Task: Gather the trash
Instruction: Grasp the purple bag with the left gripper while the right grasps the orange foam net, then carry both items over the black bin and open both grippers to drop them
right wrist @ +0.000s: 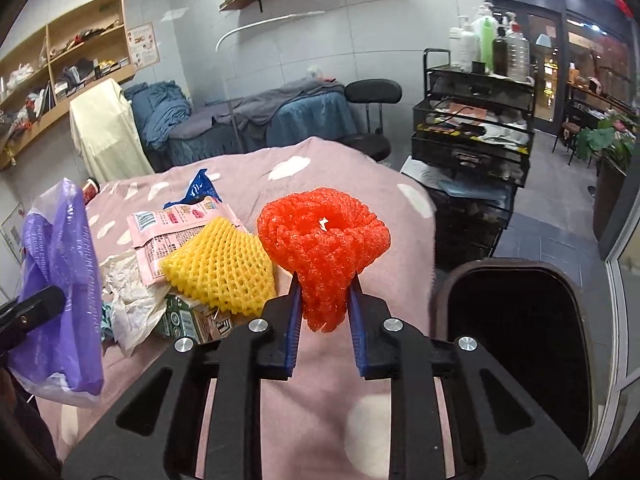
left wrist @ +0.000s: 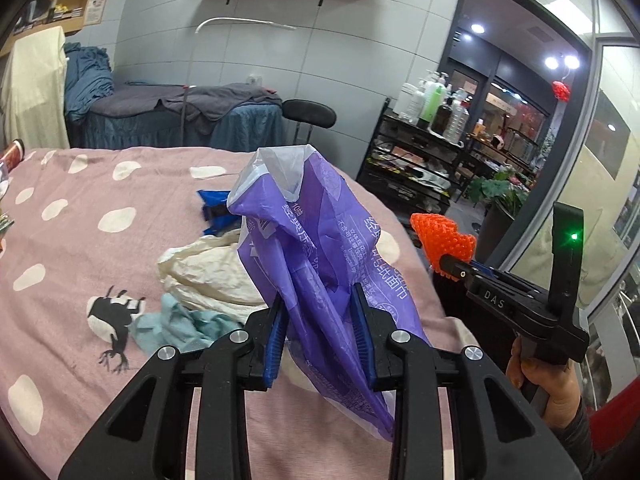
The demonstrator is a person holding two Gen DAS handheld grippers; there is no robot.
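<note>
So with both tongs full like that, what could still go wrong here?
The right tongs pinch only the narrow bottom of the red foam net; springy foam might slip out before reaching the dark bin. The purple bag in the left tongs hangs bunched and limp, so dropping trash into it could miss. The yellow net lies on loose wrappers and might snag.

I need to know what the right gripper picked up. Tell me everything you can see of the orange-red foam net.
The orange-red foam net is a soft mesh sleeve of foamed plastic, bunched into a funnel: wide ruffled rim on top, narrow end squeezed between the blue pads of the right gripper. It is held upright, lifted clear of the pink spotted bedcover, with the yellow foam net just beside it.
</note>
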